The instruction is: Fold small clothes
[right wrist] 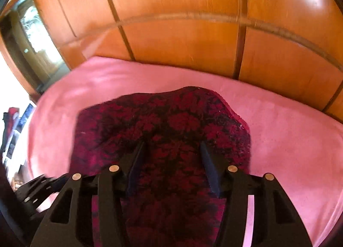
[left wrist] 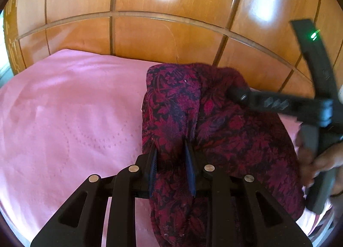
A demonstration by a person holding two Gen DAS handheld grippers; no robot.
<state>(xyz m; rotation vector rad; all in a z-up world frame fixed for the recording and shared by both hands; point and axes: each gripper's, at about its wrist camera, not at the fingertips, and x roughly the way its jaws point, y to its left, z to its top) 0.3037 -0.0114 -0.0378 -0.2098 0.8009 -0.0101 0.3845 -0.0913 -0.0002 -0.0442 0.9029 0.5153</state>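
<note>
A dark red and black floral garment (left wrist: 214,122) lies crumpled on the pink bed sheet (left wrist: 64,107). My left gripper (left wrist: 170,148) is shut on a bunched fold of it near its left edge. In the right wrist view the garment (right wrist: 163,122) spreads out under my right gripper (right wrist: 172,150), whose jaws stand wide apart above the cloth without pinching it. Seen from the left wrist, one of the right gripper's fingers (left wrist: 257,99) reaches in from the right over the garment's raised far part, and a hand (left wrist: 321,161) holds its handle.
A glossy wooden panelled wall (left wrist: 171,32) rises right behind the bed. A window or glass door (right wrist: 36,38) is at far left, and some dark items and papers (right wrist: 12,131) lie beyond the bed's left edge. Pink sheet lies bare to the garment's left.
</note>
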